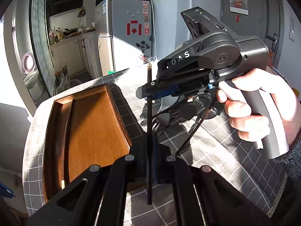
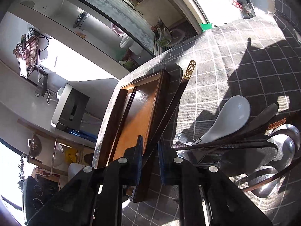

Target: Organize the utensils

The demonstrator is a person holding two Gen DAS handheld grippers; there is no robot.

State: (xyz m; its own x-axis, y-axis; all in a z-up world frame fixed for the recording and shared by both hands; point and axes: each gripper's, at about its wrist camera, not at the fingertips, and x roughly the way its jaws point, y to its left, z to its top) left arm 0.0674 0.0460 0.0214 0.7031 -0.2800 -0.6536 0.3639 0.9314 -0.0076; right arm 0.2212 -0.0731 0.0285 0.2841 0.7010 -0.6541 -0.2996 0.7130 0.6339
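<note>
A black chopstick (image 1: pixel 149 131) with a gold-patterned end stands upright at the centre of the left wrist frame, pinched between the closed fingers of the left gripper (image 1: pixel 150 162); the right gripper (image 1: pixel 150 92), held by a hand (image 1: pixel 254 109) at the right of the frame, has its fingers at the chopstick's upper part, though whether they clamp it cannot be told there; in the right wrist view the right gripper (image 2: pixel 149 160) shows a gap between its blue pads, the chopstick (image 2: pixel 169 109) running up through it; a wooden tray (image 1: pixel 90 124) lies at lower left on the worktop (image 1: pixel 216 150) with its grey checked cloth; a white spoon (image 2: pixel 225 120) and metal spoons (image 2: pixel 282 146) lie heaped at right in that view.
</note>
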